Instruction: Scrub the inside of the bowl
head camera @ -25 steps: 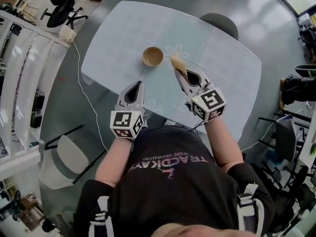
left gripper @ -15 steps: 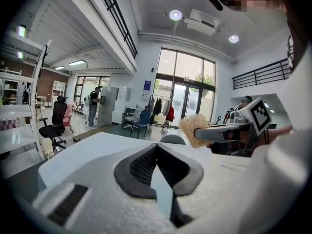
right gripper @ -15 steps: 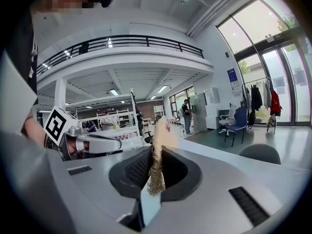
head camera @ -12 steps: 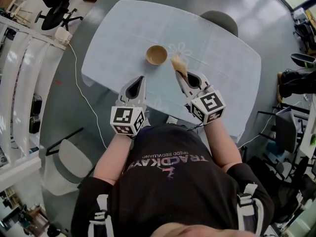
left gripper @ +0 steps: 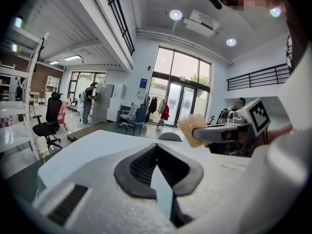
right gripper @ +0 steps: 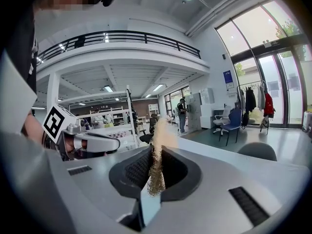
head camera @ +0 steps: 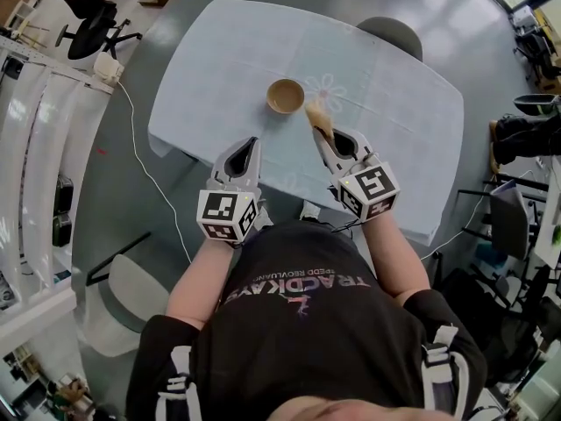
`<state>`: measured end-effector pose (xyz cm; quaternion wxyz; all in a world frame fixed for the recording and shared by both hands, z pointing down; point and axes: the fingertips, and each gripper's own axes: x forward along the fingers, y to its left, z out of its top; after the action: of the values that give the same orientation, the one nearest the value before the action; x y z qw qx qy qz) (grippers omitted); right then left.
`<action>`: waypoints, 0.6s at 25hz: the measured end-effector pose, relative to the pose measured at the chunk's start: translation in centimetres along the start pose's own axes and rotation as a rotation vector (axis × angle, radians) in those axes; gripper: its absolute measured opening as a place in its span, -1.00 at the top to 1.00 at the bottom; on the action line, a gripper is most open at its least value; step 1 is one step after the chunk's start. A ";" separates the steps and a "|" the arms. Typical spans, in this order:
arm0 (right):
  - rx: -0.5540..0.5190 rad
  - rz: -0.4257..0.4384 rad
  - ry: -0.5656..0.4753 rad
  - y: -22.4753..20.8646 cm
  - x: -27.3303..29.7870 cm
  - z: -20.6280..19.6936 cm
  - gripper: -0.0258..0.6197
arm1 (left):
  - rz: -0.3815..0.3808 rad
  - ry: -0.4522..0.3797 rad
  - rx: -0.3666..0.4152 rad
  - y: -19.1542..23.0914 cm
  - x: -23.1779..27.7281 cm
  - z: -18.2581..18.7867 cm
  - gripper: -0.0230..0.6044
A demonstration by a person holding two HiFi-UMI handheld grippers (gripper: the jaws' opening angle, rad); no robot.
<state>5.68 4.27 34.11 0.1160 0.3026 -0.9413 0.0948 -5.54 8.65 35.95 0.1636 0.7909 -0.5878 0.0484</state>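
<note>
A tan bowl (head camera: 285,96) stands upright on the pale blue table (head camera: 219,60), out past both grippers. My right gripper (head camera: 319,137) is shut on a tan fibrous scrubber (head camera: 317,117), whose tip hovers just right of the bowl's rim. In the right gripper view the scrubber (right gripper: 157,169) is pinched between the dark pads and sticks out beyond them. My left gripper (head camera: 248,145) is shut with nothing in it, nearer to me and left of the bowl. The left gripper view shows its jaws (left gripper: 156,147) closed, with the scrubber (left gripper: 191,129) off to the right. The bowl appears in neither gripper view.
A grey chair (head camera: 390,38) is tucked in at the table's far side. A white chair (head camera: 131,301) stands on the floor at the near left, and a cable (head camera: 149,165) runs past the table's left edge. A black office chair (head camera: 88,16) is at the far left.
Both grippers have shifted a little across the table. The scrubber now sits closer to the bowl's right rim. Both jaws stay shut.
</note>
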 end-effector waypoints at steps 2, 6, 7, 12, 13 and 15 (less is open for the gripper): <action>0.000 -0.006 0.004 0.3 0.1 -0.1 0.82 | -0.010 0.002 -0.001 0.1 -0.1 -0.1 0.88; 0.003 -0.013 0.012 0.5 -0.1 -0.6 0.82 | -0.024 0.000 0.001 0.0 0.1 -0.2 0.88; 0.002 -0.013 0.014 0.5 -0.1 -0.7 0.82 | -0.026 -0.001 0.000 0.0 0.2 -0.1 0.88; 0.006 -0.016 0.016 1.0 0.3 -0.5 0.82 | -0.038 0.004 -0.003 0.3 0.2 -0.1 0.88; 0.007 -0.017 0.016 1.1 0.3 -0.5 0.82 | -0.040 0.005 -0.001 0.3 0.1 -0.1 0.88; 0.009 -0.018 0.014 1.0 0.3 -0.6 0.82 | -0.040 0.007 -0.003 0.3 0.1 -0.2 0.88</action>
<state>4.96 5.12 34.66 0.1220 0.3109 -0.9372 0.1001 -5.76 8.54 36.27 0.1676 0.8020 -0.5714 0.0472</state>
